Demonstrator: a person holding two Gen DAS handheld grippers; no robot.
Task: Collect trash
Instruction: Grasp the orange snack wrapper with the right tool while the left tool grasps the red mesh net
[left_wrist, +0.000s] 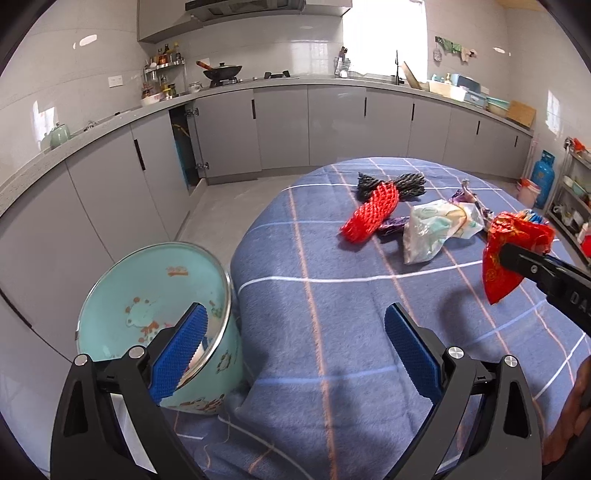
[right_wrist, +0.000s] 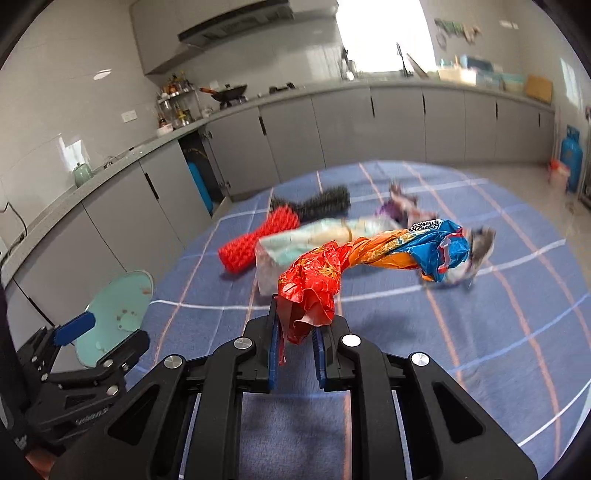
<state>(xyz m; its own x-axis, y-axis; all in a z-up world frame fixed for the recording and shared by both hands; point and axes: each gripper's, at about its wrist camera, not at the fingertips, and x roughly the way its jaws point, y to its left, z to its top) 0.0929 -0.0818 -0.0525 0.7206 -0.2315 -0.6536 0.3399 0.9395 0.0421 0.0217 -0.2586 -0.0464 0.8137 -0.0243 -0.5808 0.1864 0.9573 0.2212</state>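
While blur smears far trash, right gripper (right_wrist: 297, 332) jaws clamp red wrapper (right_wrist: 314, 284), left gripper (left_wrist: 295, 354) jaws apart

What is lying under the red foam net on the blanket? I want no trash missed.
A purple wrapper pokes out beneath the red foam net, and a black net lies under its far end. Anything fully beneath stays hidden.
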